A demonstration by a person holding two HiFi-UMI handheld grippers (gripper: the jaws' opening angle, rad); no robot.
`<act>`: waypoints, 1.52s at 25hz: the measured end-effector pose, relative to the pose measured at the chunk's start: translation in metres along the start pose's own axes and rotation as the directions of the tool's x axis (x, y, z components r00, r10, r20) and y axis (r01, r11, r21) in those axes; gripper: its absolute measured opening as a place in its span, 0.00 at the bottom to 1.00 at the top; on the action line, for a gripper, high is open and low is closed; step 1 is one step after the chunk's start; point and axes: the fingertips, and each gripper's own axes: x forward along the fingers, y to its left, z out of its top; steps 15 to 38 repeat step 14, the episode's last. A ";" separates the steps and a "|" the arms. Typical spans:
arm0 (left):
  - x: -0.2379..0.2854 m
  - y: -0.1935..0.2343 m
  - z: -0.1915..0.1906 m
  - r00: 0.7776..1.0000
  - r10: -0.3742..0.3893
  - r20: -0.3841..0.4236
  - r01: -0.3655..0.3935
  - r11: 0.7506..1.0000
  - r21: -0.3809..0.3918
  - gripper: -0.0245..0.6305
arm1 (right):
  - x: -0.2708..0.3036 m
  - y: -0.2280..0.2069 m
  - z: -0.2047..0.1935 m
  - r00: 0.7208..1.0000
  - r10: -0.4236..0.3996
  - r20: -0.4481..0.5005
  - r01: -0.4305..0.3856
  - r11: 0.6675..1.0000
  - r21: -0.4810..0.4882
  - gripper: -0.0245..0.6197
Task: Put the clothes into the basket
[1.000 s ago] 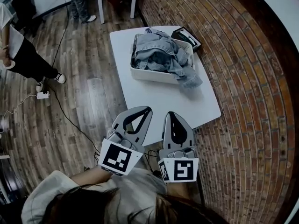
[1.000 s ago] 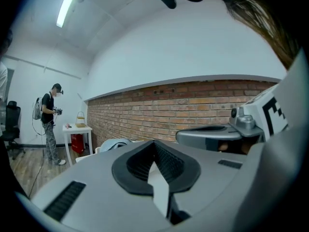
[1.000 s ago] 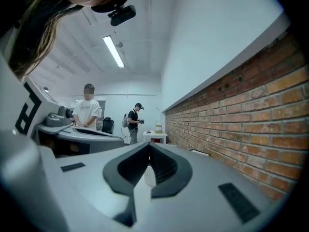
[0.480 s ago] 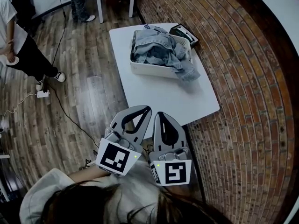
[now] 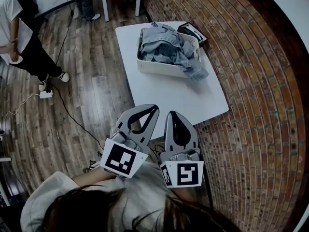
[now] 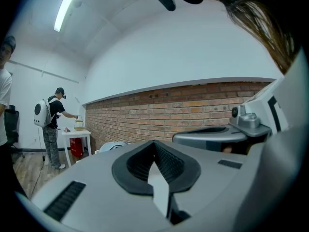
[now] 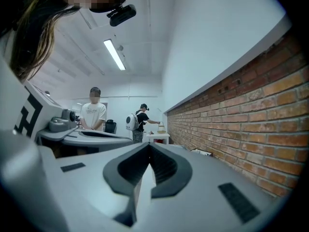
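Left tool (image 5: 152, 109), right tool (image 5: 173, 115): both pressed together, nothing between the jaws. They are held side by side close to the body, just short of the near edge of the bench (image 5: 174, 98) and well apart from the basket (image 5: 159, 68).

Risks, as judged:
- The heap stands above the rim. A push on top could spill a piece over the side.
- Tugging the loose fold (image 5: 195, 71) could drag the light basket along the bench, or pull more cloth out with it.

Clothes (image 5: 166, 45): pale denim, crumpled, heaped in the white basket on the far half of the bench. The fold hangs over the right front corner, its end lying on the bench. That bit looks like what is left to tuck in.
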 end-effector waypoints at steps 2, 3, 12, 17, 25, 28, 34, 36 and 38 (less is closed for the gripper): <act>-0.001 0.000 -0.002 1.000 0.001 -0.004 -0.001 1.000 -0.003 0.05 | -0.001 0.000 -0.002 1.000 0.000 -0.003 0.000 1.000 0.004 0.05; -0.001 0.000 -0.002 1.000 0.002 -0.005 -0.002 1.000 -0.005 0.05 | -0.001 0.000 -0.002 1.000 0.001 -0.005 -0.001 1.000 0.004 0.05; -0.002 -0.002 -0.004 1.000 0.002 -0.007 -0.002 1.000 -0.021 0.05 | -0.003 0.004 -0.003 1.000 0.003 -0.010 -0.003 1.000 -0.003 0.05; -0.001 -0.002 -0.005 1.000 0.000 -0.010 0.000 1.000 -0.028 0.05 | -0.003 0.003 -0.003 1.000 0.001 -0.011 -0.001 1.000 -0.002 0.05; -0.001 -0.002 -0.005 1.000 0.000 -0.010 0.000 1.000 -0.028 0.05 | -0.003 0.003 -0.003 1.000 0.001 -0.011 -0.001 1.000 -0.002 0.05; -0.001 -0.002 -0.005 1.000 0.000 -0.010 0.000 1.000 -0.028 0.05 | -0.003 0.003 -0.003 1.000 0.001 -0.011 -0.001 1.000 -0.002 0.05; -0.001 -0.002 -0.005 1.000 0.000 -0.010 0.000 1.000 -0.028 0.05 | -0.003 0.003 -0.003 1.000 0.001 -0.011 -0.001 1.000 -0.002 0.05; -0.001 -0.002 -0.005 1.000 0.000 -0.010 0.000 1.000 -0.028 0.05 | -0.003 0.003 -0.003 1.000 0.001 -0.011 -0.001 1.000 -0.002 0.05; -0.001 -0.002 -0.005 1.000 0.000 -0.010 0.000 1.000 -0.028 0.05 | -0.003 0.003 -0.003 1.000 0.001 -0.011 -0.001 1.000 -0.002 0.05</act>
